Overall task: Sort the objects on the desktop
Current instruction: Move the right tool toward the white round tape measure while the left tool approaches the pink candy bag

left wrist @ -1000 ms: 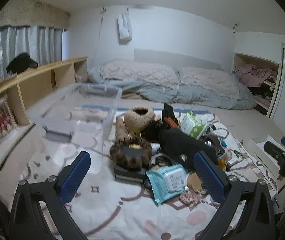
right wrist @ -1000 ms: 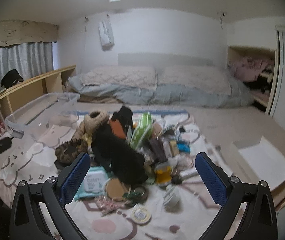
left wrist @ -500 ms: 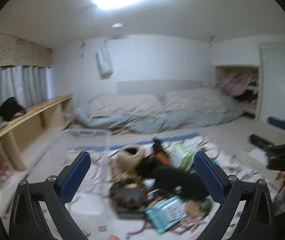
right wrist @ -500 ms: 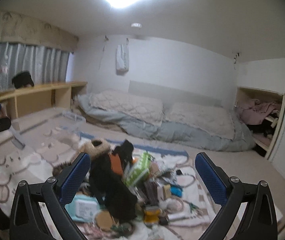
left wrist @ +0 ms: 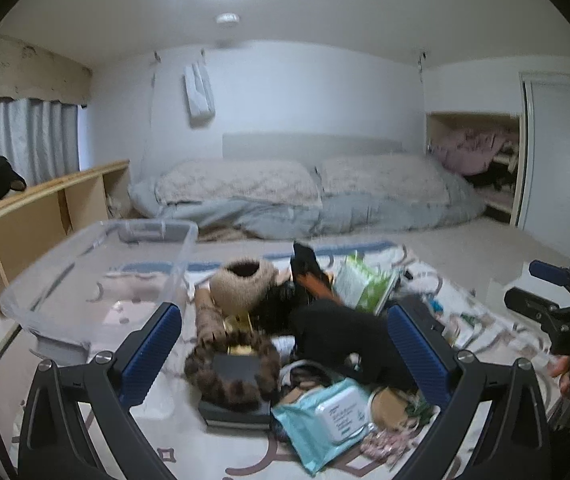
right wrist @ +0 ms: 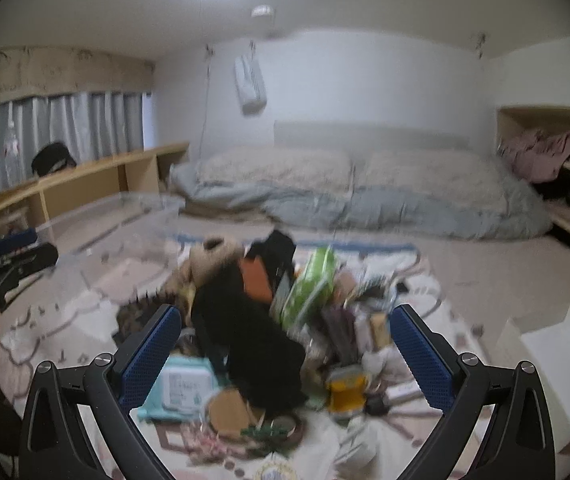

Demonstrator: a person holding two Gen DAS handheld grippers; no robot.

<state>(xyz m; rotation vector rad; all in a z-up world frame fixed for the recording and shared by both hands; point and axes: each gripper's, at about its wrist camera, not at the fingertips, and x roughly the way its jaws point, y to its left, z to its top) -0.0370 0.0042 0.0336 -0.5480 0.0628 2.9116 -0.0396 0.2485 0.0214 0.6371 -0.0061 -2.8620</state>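
A heap of small objects lies on a patterned mat [left wrist: 189, 452]: a teal wet-wipes pack [left wrist: 325, 416] [right wrist: 181, 388], a black fabric item [left wrist: 341, 340] [right wrist: 253, 340], a brown furry ring [left wrist: 229, 368], a tan woolly hat [left wrist: 245, 284], a green pack [left wrist: 365, 284] [right wrist: 309, 280]. A clear plastic bin [left wrist: 97, 280] [right wrist: 125, 232] stands left of the heap. My left gripper [left wrist: 285, 348] hovers open above the heap's near side, holding nothing. My right gripper [right wrist: 285, 348] is open too, over the heap's right part. Each gripper shows at the other view's edge.
A bed with grey duvet and pillows [left wrist: 305, 196] lies behind the mat. A low wooden shelf [left wrist: 37, 216] runs along the left wall under curtains. A white box lid [right wrist: 557, 348] lies on the floor at right. A closet nook [left wrist: 481, 156] holds clothes.
Both cameras tilted up toward the ceiling half a second ago and have come back down onto the heap. Both grippers stayed open and empty.
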